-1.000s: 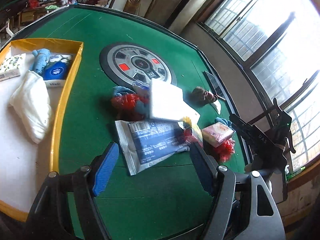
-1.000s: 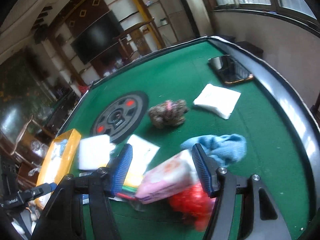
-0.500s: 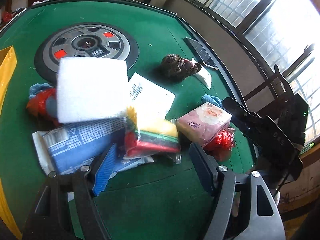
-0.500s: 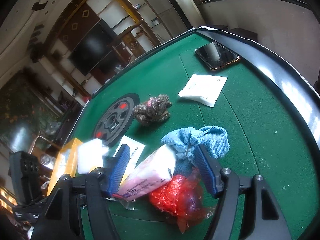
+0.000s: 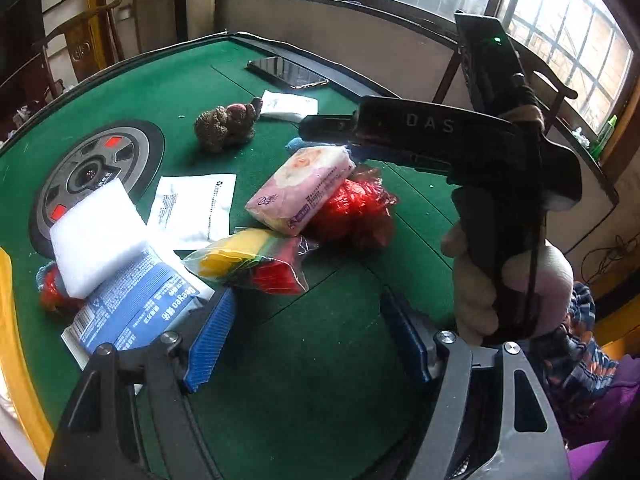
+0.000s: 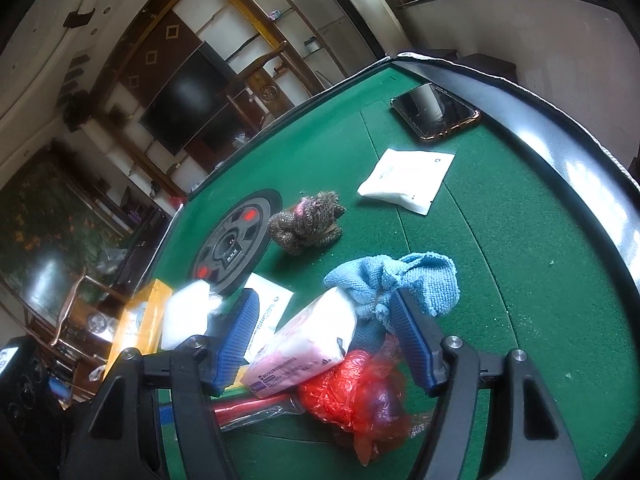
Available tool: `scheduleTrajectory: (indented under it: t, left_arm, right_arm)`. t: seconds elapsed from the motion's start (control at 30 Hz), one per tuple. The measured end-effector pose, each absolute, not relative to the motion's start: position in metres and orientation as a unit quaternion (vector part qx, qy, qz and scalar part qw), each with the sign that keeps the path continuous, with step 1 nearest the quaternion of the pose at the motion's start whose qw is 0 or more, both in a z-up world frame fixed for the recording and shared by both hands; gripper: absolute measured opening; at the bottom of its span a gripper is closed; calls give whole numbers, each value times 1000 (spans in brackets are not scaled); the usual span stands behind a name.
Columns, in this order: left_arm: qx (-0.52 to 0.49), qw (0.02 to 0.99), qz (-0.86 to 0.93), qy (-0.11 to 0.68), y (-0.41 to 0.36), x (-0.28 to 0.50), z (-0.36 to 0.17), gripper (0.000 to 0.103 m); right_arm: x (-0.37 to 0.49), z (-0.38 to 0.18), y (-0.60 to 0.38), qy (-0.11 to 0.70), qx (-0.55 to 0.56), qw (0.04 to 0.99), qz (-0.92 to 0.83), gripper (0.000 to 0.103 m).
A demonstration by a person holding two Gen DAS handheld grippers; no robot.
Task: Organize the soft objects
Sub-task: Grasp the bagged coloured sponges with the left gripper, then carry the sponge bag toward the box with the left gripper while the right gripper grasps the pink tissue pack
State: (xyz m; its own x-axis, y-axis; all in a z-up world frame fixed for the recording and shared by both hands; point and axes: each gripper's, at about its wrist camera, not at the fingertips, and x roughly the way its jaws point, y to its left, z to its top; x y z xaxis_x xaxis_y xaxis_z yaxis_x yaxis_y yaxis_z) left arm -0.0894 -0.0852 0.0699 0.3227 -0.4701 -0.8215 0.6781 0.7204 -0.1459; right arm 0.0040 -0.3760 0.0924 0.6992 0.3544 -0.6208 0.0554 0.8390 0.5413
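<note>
A pink tissue pack [image 5: 301,191] leans on a red plastic bag [image 5: 354,208] on the green table. A bag of coloured cloths [image 5: 256,261], a white sponge [image 5: 94,236] and a blue wipes pack [image 5: 138,312] lie to its left. My left gripper [image 5: 308,340] is open and empty, low over the felt in front of them. My right gripper [image 6: 326,338] is open, its jaws either side of the tissue pack [image 6: 304,346], above the red bag [image 6: 354,394]. A blue cloth [image 6: 394,284] lies just beyond. A brown plush toy [image 6: 306,222] sits farther back.
A yellow-rimmed tray [image 5: 12,344] lies at the left edge. A phone [image 6: 436,112] and a white sachet [image 6: 406,180] lie near the far rim. A flat white packet [image 5: 192,210] lies by the round centre panel [image 5: 92,172]. The right gripper's body [image 5: 440,136] hangs over the pile.
My left gripper has swung right, away from the tray, toward the pile. My right gripper has come lower and closer over the tissue pack and red bag. Both stay open.
</note>
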Motion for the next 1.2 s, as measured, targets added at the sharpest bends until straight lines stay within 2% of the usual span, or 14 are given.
scheduleTrajectory:
  t: [0.4, 0.67, 0.83, 0.87, 0.9, 1.0, 1.2]
  left_arm:
    - [182, 788, -356, 468, -54, -102, 76, 74]
    - [166, 777, -346, 498, -92, -73, 36, 74]
    - [169, 795, -326, 484, -102, -70, 24, 73]
    - [155, 800, -325, 480, -99, -69, 25, 62]
    - [143, 803, -327, 477, -95, -67, 26, 38]
    - [76, 798, -343, 489, -74, -59, 33, 36]
    - [8, 815, -348, 462, -31, -69, 54, 35]
  right_arm:
    - [6, 92, -385, 375, 283, 880, 74, 63]
    - [5, 93, -390, 369, 283, 884, 56, 63]
    - [5, 94, -396, 362, 291, 884, 49, 63]
    - [3, 95, -398, 358, 294, 885, 45, 63]
    - [1, 96, -402, 351, 299, 886, 39, 63]
    - [-3, 95, -416, 336, 320, 885, 20, 63]
    - [1, 88, -420, 349, 335, 875, 16, 63]
